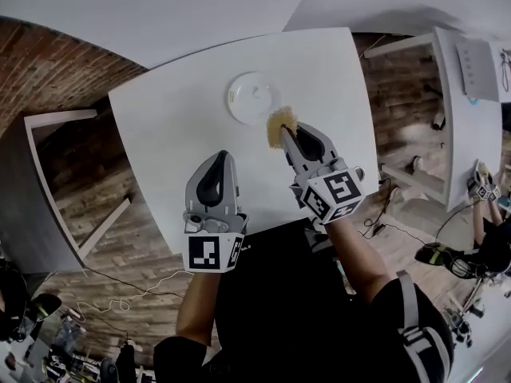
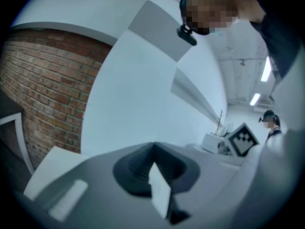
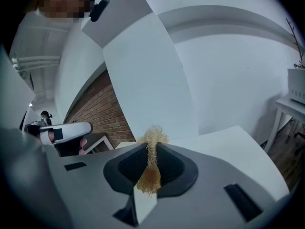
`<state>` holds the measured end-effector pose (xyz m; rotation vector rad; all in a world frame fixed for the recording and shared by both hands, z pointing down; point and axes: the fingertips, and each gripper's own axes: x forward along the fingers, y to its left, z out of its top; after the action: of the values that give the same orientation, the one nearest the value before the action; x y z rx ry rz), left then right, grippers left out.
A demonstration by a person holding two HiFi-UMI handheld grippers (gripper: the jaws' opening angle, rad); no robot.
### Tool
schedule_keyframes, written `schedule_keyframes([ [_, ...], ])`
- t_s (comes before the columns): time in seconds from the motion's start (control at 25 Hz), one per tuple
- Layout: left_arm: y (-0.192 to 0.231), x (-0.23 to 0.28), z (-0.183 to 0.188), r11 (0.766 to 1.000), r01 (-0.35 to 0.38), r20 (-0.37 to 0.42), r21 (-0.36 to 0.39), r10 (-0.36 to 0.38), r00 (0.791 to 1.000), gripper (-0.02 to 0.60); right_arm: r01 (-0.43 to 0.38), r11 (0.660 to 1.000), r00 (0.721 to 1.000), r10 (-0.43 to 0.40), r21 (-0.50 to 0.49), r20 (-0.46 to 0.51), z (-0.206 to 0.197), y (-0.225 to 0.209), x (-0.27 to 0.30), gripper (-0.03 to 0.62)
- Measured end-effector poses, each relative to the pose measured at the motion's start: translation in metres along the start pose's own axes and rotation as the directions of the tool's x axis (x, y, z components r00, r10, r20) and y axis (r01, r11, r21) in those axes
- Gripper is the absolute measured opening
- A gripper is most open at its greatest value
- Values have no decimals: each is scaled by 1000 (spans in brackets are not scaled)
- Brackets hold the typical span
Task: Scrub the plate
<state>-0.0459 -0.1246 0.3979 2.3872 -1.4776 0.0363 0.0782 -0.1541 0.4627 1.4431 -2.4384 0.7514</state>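
A round white plate (image 1: 254,96) lies flat on the white table (image 1: 176,142), toward its far side. My right gripper (image 1: 286,136) is shut on a tuft of yellowish fibre scrubber (image 1: 281,125), held just off the plate's near right rim. In the right gripper view the scrubber (image 3: 152,138) sticks out between the pinched jaws of the right gripper (image 3: 151,147); the plate is out of sight there. My left gripper (image 1: 217,159) hovers over the table's near part, left of the right one, shut and holding nothing. The left gripper (image 2: 153,148) points at a white wall.
The table's near edge runs just in front of both grippers. A white frame (image 1: 48,174) stands on the brick-patterned floor at left. Another white table (image 1: 471,78) and a seated person (image 1: 489,238) are at right. Cables (image 1: 120,294) lie on the floor.
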Motion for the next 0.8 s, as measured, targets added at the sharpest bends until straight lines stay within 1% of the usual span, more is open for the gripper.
schedule_keyframes([
  [0.24, 15, 11, -12, 1000, -18, -15, -14, 18, 1000, 3, -7, 1000, 992, 7, -7, -125, -35, -10, 47, 49],
  [0.4, 25, 16, -19, 998, -31, -15, -46, 31, 999, 3, -4, 1000, 979, 1, -14, -202, -58, -15, 78, 49],
  [0.48, 29, 17, -20, 998, -30, -17, -49, 29, 999, 3, 0, 1000, 972, -2, -8, -236, -67, -17, 92, 49],
  [0.6, 33, 18, -22, 998, -29, -22, -52, 28, 999, 3, 10, 1000, 956, -13, -11, -293, -82, -20, 105, 49],
  [0.8, 44, 24, -25, 997, -31, -31, -66, 29, 999, 3, 19, 999, 920, -34, -41, -390, -102, -29, 125, 49],
])
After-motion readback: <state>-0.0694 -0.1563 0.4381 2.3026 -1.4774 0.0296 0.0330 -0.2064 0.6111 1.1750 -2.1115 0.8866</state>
